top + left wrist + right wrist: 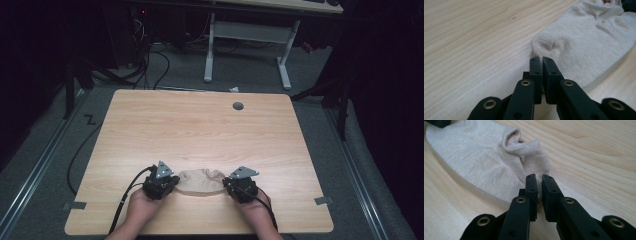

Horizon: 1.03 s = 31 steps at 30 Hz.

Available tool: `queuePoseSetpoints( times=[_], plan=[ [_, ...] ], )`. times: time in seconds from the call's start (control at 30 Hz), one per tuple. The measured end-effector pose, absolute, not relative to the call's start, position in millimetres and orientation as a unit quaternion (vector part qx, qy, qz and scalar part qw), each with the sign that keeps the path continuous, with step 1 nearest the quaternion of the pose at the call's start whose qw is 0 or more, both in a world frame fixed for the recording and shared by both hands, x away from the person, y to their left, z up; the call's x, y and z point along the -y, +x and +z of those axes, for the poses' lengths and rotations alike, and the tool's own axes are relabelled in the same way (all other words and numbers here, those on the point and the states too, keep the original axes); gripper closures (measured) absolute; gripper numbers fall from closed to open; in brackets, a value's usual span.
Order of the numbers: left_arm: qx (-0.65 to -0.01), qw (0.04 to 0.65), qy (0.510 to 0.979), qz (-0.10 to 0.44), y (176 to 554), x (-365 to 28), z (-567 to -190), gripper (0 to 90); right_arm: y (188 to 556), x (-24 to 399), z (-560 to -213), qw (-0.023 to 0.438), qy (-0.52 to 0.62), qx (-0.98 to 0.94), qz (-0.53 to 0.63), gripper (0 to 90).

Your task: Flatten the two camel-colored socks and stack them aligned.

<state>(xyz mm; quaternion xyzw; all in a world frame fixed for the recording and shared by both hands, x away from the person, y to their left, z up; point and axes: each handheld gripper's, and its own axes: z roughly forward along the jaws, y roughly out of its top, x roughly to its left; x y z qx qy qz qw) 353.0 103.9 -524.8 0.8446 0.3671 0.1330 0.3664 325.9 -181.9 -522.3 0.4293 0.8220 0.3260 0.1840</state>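
A beige ankle sock lies flat near the front edge of the wooden table, stretched between my two grippers. My left gripper is shut on the sock's rounded toe end, with a little fabric pinched at its jaw tips. My right gripper is shut on the ribbed cuff end, and fabric shows in the narrow gap between its jaws. Both grippers lie low on the table, pointing toward each other, each held by a hand coming from the bottom edge.
A grey cable grommet sits near the table's far edge. Grey tape tabs mark the front corners. Behind the table stands a white-legged desk, with cables on the dark floor.
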Motion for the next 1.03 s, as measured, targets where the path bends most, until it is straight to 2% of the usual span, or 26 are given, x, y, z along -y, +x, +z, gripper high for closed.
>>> queuePoseSetpoints(
  times=[0.2, 0.33, 0.5, 0.7, 0.73, 0.93, 1.03],
  plan=[
    [-0.366, 0.369, 0.842, 0.140, 361.1, -100.1, -525.6, 84.4, 337.6, 185.2, -522.3, 0.179, 0.438, -0.817, 0.329, 81.3],
    [-0.371, 0.376, 0.837, 0.145, 359.9, -102.0, -523.1, 73.1, 334.5, 190.0, -519.5, 0.181, 0.442, -0.808, 0.344, 74.5],
    [-0.369, 0.416, 0.816, 0.160, 354.7, -111.5, -508.2, 65.2, 326.4, 196.8, -508.1, 0.197, 0.440, -0.789, 0.380, 68.3],
    [-0.383, 0.400, 0.810, 0.193, 354.6, -144.3, -495.3, 58.3, 318.6, 211.1, -506.2, 0.240, 0.444, -0.775, 0.381, 60.1],
    [-0.398, 0.399, 0.802, 0.199, 354.6, -164.1, -493.8, 57.1, 317.3, 221.0, -507.1, 0.249, 0.452, -0.768, 0.380, 57.8],
    [-0.442, 0.401, 0.776, 0.202, 354.9, -204.5, -496.3, 54.3, 315.5, 249.8, -508.2, 0.265, 0.484, -0.744, 0.377, 54.7],
    [-0.442, 0.405, 0.772, 0.211, 355.5, -206.4, -494.4, 53.1, 317.6, 252.9, -507.5, 0.269, 0.489, -0.738, 0.379, 53.9]
  ],
)
